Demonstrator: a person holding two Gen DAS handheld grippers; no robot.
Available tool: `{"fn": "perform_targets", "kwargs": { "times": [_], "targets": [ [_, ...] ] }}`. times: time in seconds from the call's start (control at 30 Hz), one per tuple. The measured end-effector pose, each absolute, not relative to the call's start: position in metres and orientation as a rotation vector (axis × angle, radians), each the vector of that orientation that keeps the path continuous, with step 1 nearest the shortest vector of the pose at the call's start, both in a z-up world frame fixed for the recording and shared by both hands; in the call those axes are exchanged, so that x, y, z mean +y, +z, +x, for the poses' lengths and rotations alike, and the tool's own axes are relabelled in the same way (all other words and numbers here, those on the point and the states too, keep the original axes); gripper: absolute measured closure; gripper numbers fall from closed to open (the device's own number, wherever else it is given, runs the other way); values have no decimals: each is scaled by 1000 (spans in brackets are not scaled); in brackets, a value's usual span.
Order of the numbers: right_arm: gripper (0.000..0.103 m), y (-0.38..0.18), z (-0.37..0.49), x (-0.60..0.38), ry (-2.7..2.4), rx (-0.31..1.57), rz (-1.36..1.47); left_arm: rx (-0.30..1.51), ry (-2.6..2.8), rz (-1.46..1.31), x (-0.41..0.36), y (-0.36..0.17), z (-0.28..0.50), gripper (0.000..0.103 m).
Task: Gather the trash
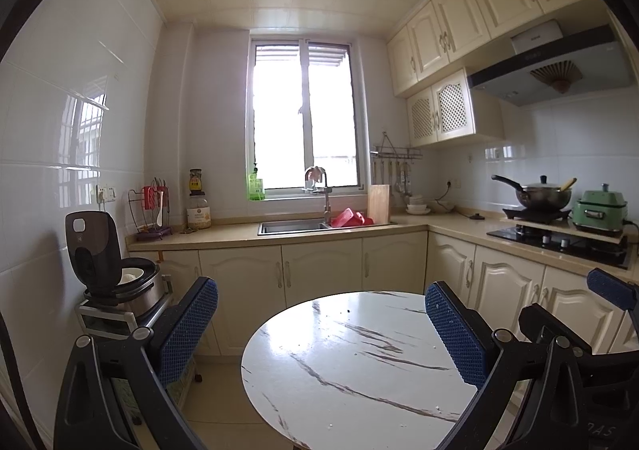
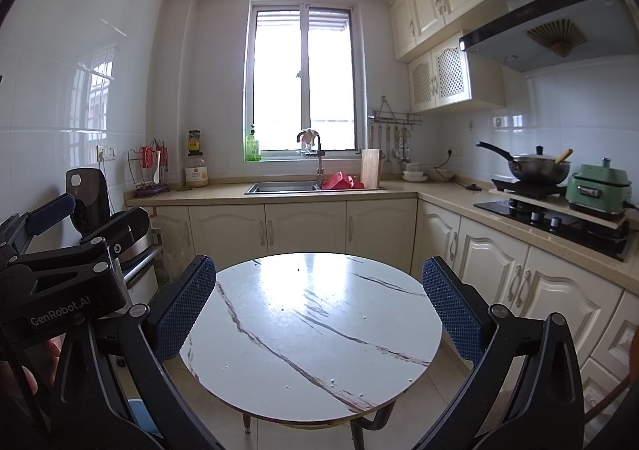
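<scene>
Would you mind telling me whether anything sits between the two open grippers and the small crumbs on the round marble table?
Nothing visible does. The left gripper and right gripper are both open above the table, and only scattered crumbs lie on it. No bin is in view.

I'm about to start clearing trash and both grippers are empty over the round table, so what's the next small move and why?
Probably lower the right gripper, which is open, toward the small white crumbs near the front edge of the marble-pattern table. Those specks and a few dark bits are the only trash-like things visible; the left gripper is open too and holds nothing.
</scene>
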State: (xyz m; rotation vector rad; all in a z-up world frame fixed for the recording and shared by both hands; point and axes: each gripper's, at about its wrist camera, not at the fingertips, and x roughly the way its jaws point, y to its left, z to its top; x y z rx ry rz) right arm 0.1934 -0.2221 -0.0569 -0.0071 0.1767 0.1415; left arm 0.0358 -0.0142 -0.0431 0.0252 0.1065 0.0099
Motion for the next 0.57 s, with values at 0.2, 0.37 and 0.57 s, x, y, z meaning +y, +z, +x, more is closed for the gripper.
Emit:
{"fn": "perform_targets", "kwargs": {
  "times": [0.2,0.37,0.57],
  "targets": [
    [0,-57,194,-223,142,176,-8,106,10,25,-15,-44,35,1],
    [0,-56,196,-225,141,177,-7,105,10,25,-16,-44,35,1],
    [0,-56,197,-227,143,176,-7,108,6,27,-17,-43,36,1]
  ]
}}
